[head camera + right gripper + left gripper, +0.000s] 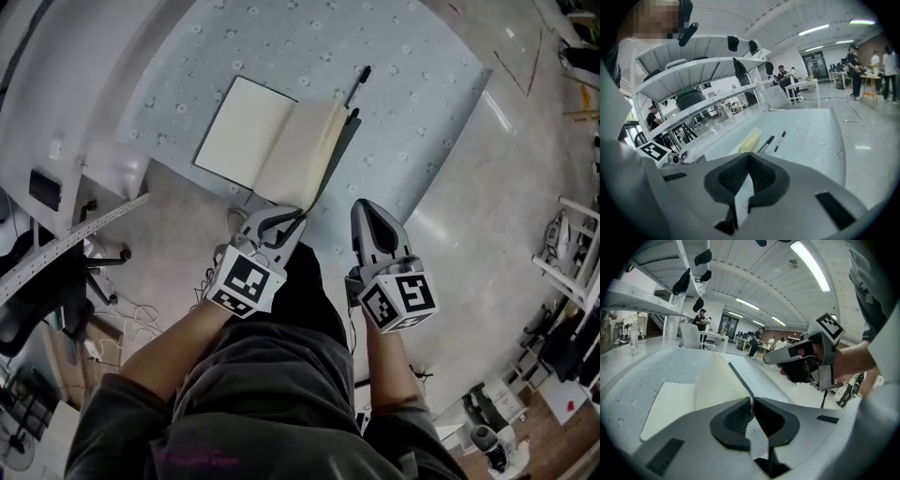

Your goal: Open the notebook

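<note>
The notebook (267,141) lies open on the tabletop (412,112), the left gripper (298,215) with fingers pinched on what appears to be its dark cover at the near corner, the right gripper (367,208) just beside that corner, fingers closed and empty.

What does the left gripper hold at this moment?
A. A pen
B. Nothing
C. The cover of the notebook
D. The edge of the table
C: the left gripper view shows the left gripper shut on the thin dark cover, lifted above the pale pages of the notebook.
</note>
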Demonstrator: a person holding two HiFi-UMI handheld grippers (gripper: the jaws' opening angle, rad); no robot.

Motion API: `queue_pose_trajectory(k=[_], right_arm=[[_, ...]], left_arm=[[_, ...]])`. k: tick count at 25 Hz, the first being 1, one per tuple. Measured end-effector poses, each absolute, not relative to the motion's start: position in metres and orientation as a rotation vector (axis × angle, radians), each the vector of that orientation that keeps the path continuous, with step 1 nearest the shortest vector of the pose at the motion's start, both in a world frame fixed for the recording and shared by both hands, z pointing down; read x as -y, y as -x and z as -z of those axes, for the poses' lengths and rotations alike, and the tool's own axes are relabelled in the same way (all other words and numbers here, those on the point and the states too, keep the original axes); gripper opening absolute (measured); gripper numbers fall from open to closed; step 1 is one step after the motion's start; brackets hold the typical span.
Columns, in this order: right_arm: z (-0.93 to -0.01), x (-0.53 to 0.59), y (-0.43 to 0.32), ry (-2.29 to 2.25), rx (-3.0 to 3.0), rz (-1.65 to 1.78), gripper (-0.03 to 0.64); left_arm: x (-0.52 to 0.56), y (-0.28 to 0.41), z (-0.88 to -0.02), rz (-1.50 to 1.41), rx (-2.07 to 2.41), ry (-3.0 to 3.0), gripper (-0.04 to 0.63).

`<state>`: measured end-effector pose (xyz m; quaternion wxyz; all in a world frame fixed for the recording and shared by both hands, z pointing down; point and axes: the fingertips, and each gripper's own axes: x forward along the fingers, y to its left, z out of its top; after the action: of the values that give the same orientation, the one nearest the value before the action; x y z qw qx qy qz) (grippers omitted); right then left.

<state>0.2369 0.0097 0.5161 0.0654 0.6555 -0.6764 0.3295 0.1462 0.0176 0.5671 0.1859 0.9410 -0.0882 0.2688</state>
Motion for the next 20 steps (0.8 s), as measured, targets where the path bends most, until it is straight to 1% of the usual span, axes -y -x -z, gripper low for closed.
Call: queue_pose_trajectory(k=[20], right_arm=[[-0.554, -0.084, -0.272, -2.189, 1.836, -1.124, 0.003]], left_arm=[[-0.059, -0.182, -0.64, -1.091, -0.024, -2.652, 0.037]])
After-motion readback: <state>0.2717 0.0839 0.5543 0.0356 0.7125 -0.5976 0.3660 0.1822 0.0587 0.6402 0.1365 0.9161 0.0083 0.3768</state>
